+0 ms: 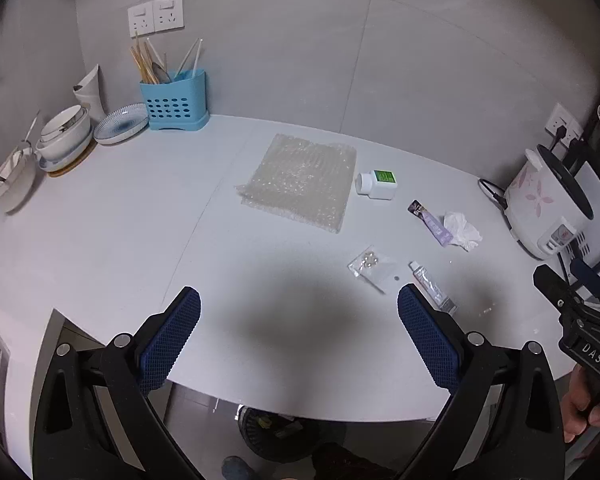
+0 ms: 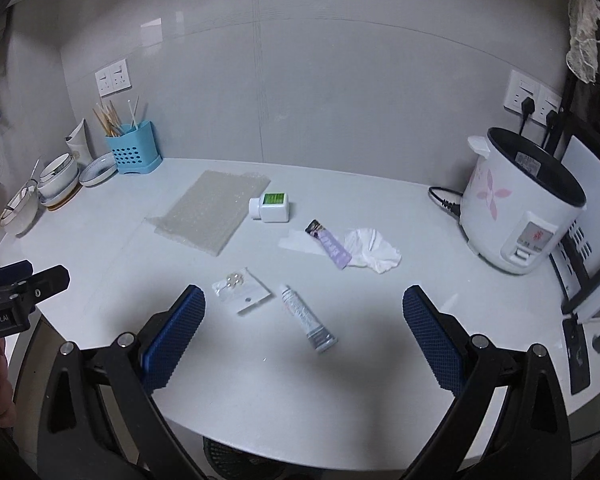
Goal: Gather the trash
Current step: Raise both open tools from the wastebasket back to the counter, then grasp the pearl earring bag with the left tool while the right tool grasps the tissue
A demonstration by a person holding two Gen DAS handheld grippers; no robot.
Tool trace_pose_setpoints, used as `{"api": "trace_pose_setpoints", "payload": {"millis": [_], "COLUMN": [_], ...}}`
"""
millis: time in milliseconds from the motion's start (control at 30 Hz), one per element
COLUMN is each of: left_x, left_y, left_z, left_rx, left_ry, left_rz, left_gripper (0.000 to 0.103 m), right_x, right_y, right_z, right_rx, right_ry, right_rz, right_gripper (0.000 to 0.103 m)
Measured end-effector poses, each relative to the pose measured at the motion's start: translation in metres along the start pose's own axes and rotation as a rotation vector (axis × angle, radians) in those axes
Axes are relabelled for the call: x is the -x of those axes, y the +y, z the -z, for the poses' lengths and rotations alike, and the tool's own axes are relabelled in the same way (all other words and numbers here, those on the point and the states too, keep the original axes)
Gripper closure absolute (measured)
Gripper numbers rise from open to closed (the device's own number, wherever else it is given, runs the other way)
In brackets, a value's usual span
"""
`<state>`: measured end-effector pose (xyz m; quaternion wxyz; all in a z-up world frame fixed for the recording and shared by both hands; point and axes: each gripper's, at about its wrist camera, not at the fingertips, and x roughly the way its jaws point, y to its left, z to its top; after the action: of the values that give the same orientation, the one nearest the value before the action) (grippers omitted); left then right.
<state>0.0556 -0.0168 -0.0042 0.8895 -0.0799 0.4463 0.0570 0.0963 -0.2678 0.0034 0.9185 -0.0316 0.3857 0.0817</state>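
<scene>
Trash lies on the white counter point(image 1: 120, 220): a sheet of bubble wrap point(image 1: 300, 180) point(image 2: 212, 212), a white pill bottle with a green label point(image 1: 377, 185) point(image 2: 271, 207), a purple sachet point(image 1: 430, 222) point(image 2: 332, 243), a crumpled white tissue point(image 1: 462, 230) point(image 2: 374, 254), a small clear bag with beads point(image 1: 372, 268) point(image 2: 240, 289) and a small tube point(image 1: 432, 288) point(image 2: 307, 317). My left gripper point(image 1: 299, 300) is open and empty above the counter's front edge, left of the tube. My right gripper point(image 2: 304, 300) is open and empty, hovering over the tube and bag; it also shows in the left wrist view point(image 1: 572, 292).
A white rice cooker point(image 2: 520, 208) stands at the right with its cord plugged in. A blue utensil holder point(image 1: 176, 100), a patterned plate point(image 1: 122, 123) and stacked bowls point(image 1: 64, 136) stand at the back left. A dark bin point(image 1: 276, 432) sits on the floor below the counter edge.
</scene>
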Motion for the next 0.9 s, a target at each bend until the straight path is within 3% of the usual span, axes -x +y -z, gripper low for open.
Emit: {"api": "trace_pose_setpoints", "payload": {"millis": [400,900], "left_x": [-0.057,-0.160], "left_y": [-0.059,-0.087], "left_z": [-0.042,-0.041], "left_rx": [0.067,0.122], "left_ry": [0.053,0.209], "left_rz": [-0.061,-0.142], "left_gripper": [0.006,0.006], "right_x": [-0.065,-0.167], "right_y": [-0.056,-0.091], "right_z": [-0.065,-0.072], "right_rx": [0.061,0.108], "right_ry": [0.037,0.190], "right_rz": [-0.029,-0.035], "right_gripper": [0.008,0.012]}}
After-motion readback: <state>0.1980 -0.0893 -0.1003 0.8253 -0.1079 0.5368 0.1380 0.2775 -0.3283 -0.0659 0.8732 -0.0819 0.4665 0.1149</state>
